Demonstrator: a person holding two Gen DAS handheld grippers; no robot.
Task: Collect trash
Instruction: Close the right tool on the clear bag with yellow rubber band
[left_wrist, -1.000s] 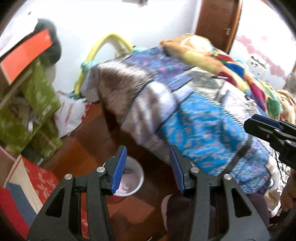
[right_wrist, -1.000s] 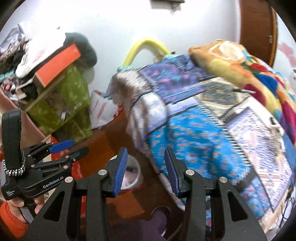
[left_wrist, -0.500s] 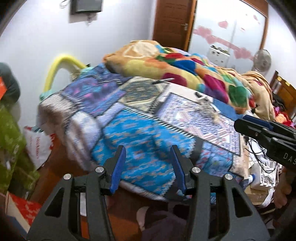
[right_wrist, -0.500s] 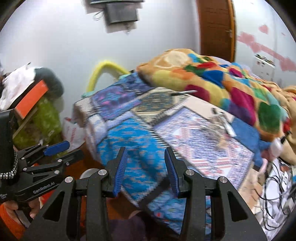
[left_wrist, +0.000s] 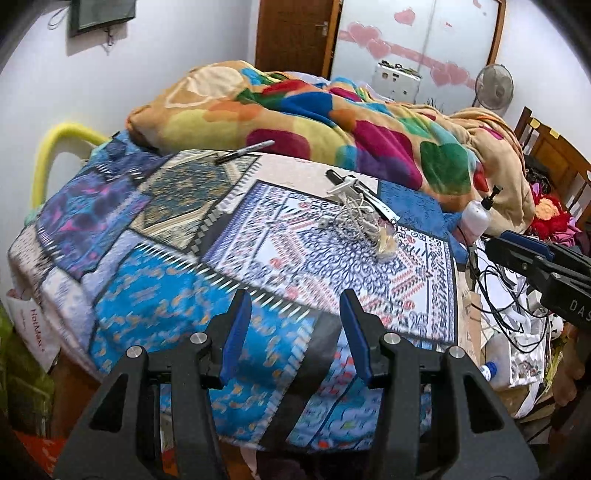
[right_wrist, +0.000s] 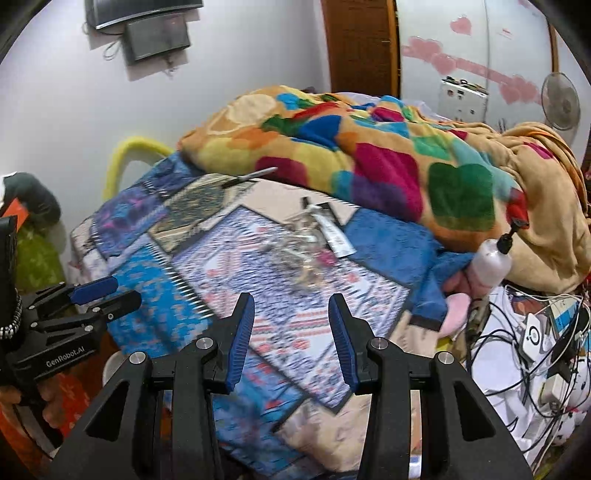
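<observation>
A bed with a blue patterned cover (left_wrist: 280, 254) fills both views. On it lie a tangle of white cable (left_wrist: 351, 214), a small crumpled clear wrapper (left_wrist: 386, 243), a flat tube (right_wrist: 330, 230) and a pen (left_wrist: 245, 151). My left gripper (left_wrist: 293, 319) is open and empty, short of the bed's near edge. My right gripper (right_wrist: 291, 321) is open and empty, also short of the clutter. The left gripper also shows in the right wrist view (right_wrist: 99, 291), and the right one in the left wrist view (left_wrist: 517, 247).
A multicoloured blanket (left_wrist: 332, 122) is heaped at the bed's far side. A white pump bottle (right_wrist: 491, 262) stands at the right edge. Cables and chargers (right_wrist: 535, 332) crowd the right. A yellow hoop (left_wrist: 55, 147) stands at the left. A door and wardrobe are behind.
Both views have swung up and to the right, from the floor and the white bin beside the bed to the bed top. Both grippers stayed open.
</observation>
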